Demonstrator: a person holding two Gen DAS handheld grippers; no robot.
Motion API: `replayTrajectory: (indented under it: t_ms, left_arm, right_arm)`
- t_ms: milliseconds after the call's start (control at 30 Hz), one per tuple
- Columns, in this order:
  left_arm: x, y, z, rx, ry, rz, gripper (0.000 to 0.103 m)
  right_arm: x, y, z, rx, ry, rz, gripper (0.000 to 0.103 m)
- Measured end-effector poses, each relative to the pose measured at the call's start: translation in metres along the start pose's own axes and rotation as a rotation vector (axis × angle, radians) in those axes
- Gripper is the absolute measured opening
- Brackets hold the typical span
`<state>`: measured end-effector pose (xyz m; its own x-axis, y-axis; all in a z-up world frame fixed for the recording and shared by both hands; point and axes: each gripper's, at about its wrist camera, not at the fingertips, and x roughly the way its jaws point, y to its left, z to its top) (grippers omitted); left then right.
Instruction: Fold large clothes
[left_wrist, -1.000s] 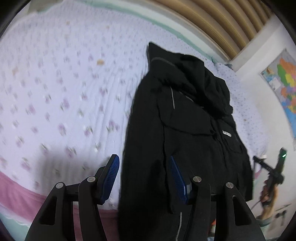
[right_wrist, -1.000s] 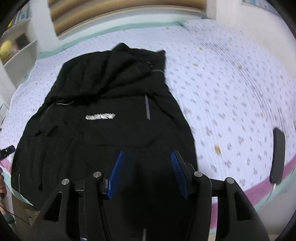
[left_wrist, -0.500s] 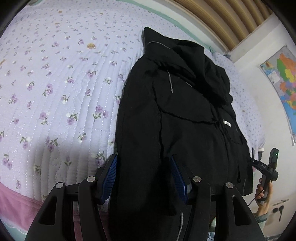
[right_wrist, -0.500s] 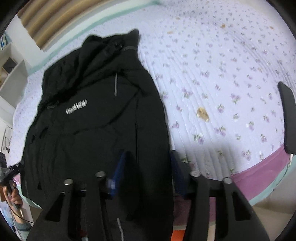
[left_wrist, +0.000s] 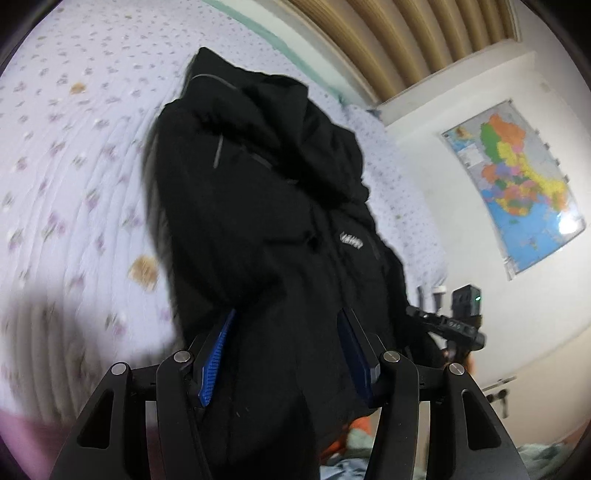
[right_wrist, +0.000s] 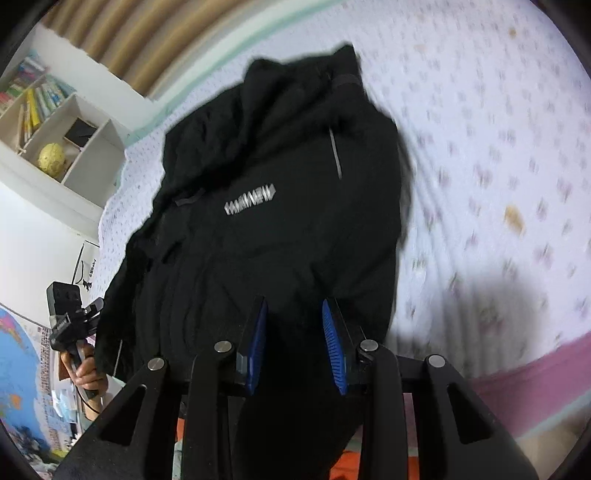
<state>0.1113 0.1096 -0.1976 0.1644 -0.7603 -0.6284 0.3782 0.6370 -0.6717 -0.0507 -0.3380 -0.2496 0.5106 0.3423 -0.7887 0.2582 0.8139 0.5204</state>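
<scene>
A large black hooded jacket (left_wrist: 258, 229) with a silver chest logo lies on a bed, hood far, hem hanging over the near edge. It also shows in the right wrist view (right_wrist: 280, 229). My left gripper (left_wrist: 286, 350) is open over the jacket's lower part, its blue pads (left_wrist: 216, 354) apart with black cloth between them. My right gripper (right_wrist: 295, 343) is open too, though narrower, its blue pads (right_wrist: 334, 347) astride the hem; whether they touch the cloth is unclear. The other hand-held gripper shows at the right of the left view (left_wrist: 454, 325) and at the left of the right view (right_wrist: 70, 321).
The bed has a white quilt with purple flowers (left_wrist: 74, 177) and a pink skirt (right_wrist: 524, 369). A map (left_wrist: 517, 184) hangs on the wall. A white shelf with books and a yellow ball (right_wrist: 51, 158) stands by the bed. Orange cloth (right_wrist: 354, 465) lies on the floor.
Both grippers have dropped lower and closer to the jacket's hem, which now fills the space between the fingers. The right jaws have narrowed a little. The views tilt and blur.
</scene>
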Motion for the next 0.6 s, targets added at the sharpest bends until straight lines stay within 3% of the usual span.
replayTrajectory:
  t_ms: [200,433,467,500,533,600]
  left_arm:
    - [-0.025,-0.017,-0.040,0.111,0.008,0.197,0.056]
    - [-0.025,0.000,-0.058,0.108,0.003,0.254,0.055]
    - [-0.024,-0.001,-0.058,0.108,-0.006,0.259,0.052]
    - [-0.024,0.000,-0.057,0.107,-0.017,0.263,0.037]
    - [-0.025,0.001,-0.055,0.097,-0.020,0.262,0.023]
    - [-0.029,0.002,-0.051,0.075,-0.040,0.241,0.013]
  right_arm:
    - [-0.015,0.008,-0.034,-0.067,0.013,-0.088,0.040]
    - [-0.014,0.009,-0.076,-0.128,0.078,-0.249,0.041]
    - [-0.010,0.009,-0.084,-0.131,0.093,-0.274,0.041]
    - [-0.010,0.008,-0.088,-0.131,0.091,-0.286,0.036]
    - [-0.012,0.008,-0.092,-0.128,0.076,-0.290,0.023]
    - [-0.020,0.010,-0.094,-0.131,0.041,-0.287,0.016]
